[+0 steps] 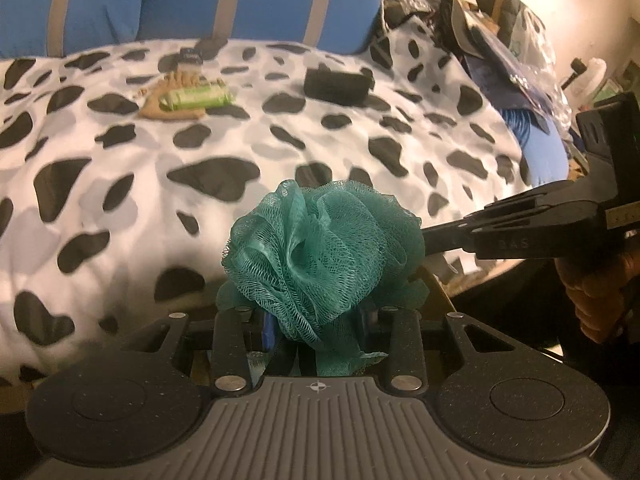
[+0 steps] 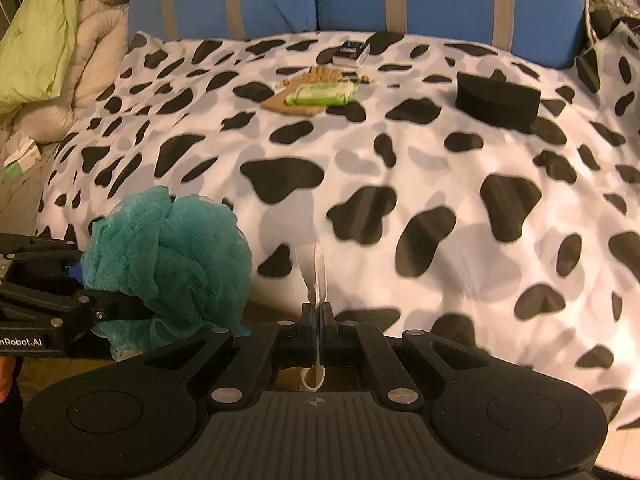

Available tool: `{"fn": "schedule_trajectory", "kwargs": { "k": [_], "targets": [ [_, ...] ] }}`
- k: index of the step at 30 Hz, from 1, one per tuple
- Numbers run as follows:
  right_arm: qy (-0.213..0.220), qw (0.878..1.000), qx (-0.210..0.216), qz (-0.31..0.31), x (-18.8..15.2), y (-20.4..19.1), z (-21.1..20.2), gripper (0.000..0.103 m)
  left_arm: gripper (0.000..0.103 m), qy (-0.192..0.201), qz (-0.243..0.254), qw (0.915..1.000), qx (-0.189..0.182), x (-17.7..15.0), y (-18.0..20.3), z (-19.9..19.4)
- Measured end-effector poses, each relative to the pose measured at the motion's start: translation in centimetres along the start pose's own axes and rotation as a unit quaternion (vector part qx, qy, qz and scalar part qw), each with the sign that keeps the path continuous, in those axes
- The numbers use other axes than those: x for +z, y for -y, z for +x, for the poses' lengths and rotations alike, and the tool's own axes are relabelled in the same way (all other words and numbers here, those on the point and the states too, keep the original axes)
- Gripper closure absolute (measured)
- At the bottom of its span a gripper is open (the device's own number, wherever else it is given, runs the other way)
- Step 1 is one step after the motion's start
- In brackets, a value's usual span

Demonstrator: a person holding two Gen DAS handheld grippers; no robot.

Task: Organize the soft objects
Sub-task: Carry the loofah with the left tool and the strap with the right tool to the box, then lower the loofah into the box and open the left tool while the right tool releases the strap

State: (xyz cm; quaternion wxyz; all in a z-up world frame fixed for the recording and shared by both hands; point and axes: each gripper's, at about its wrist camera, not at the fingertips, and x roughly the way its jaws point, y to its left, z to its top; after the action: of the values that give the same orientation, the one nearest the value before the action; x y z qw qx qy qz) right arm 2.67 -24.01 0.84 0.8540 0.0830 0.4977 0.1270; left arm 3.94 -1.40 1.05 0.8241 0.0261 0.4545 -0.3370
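left gripper (image 1: 316, 316): clamped on teal mesh loofah (image 1: 320, 252), ruffled, bunched, held above near edge of cow-print blanket (image 1: 200, 152) | right gripper (image 2: 318, 316): pressed together, pinching loofah's white cord (image 2: 314, 264) | far: green pack (image 2: 320, 94) on tan glove (image 2: 296, 100), black box (image 2: 496, 98)

The right gripper (image 2: 319, 316) pinches a white ribbon loop (image 2: 314, 268) above the cow-print bedspread (image 2: 400, 152); a teal mesh bath pouf (image 2: 168, 256) sits left.

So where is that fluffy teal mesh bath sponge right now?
The teal mesh bath sponge is clamped in the left gripper, above the near edge of the cow-print blanket.
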Motion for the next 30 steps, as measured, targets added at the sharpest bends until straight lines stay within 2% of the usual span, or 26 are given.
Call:
{"fn": "schedule_trajectory", "kwargs": {
  "k": [9,13,15,18,19,20,21,23,27,30],
  "targets": [
    [-0.062,0.998,-0.006,0.016,-2.6,-1.3,1.0,0.099,0.068,-0.078,-0.026,0.9965,0.018,-2.0,0.1,1.1],
    [-0.083,0.996,-0.008,0.023,-3.1,-1.4,1.6,0.099,0.067,-0.098,-0.031,0.9944,0.022,-2.4,0.0,1.5],
    [-0.090,0.996,-0.006,0.029,-3.3,-1.3,1.8,0.099,0.063,-0.110,-0.036,0.9929,0.027,-2.5,-0.2,1.8],
    [-0.101,0.994,-0.002,0.035,-3.3,-1.2,2.1,0.095,0.043,-0.131,-0.044,0.9894,0.045,-2.5,-0.5,2.5],
    [-0.106,0.994,-0.002,0.036,-3.3,-1.2,2.3,0.089,0.034,-0.137,-0.045,0.9882,0.051,-2.5,-0.5,2.7],
    [-0.108,0.994,-0.007,0.036,-3.3,-1.2,2.4,0.068,0.029,-0.141,-0.046,0.9875,0.054,-2.6,-0.5,2.9],
    [-0.105,0.994,-0.014,0.035,-3.3,-1.2,2.4,0.036,0.028,-0.143,-0.046,0.9871,0.055,-2.6,-0.6,2.9],
    [-0.093,0.995,-0.028,0.033,-3.1,-1.1,2.1,0.006,0.027,-0.145,-0.047,0.9868,0.054,-2.6,-0.6,2.9],
    [-0.090,0.994,-0.028,0.055,-2.8,-0.3,2.0,0.000,0.027,-0.151,-0.051,0.9851,0.064,-2.6,-0.8,3.1],
    [-0.095,0.993,-0.034,0.064,-2.8,0.0,2.2,0.000,0.027,-0.157,-0.056,0.9832,0.074,-2.7,-0.9,3.3]
  ]
}}
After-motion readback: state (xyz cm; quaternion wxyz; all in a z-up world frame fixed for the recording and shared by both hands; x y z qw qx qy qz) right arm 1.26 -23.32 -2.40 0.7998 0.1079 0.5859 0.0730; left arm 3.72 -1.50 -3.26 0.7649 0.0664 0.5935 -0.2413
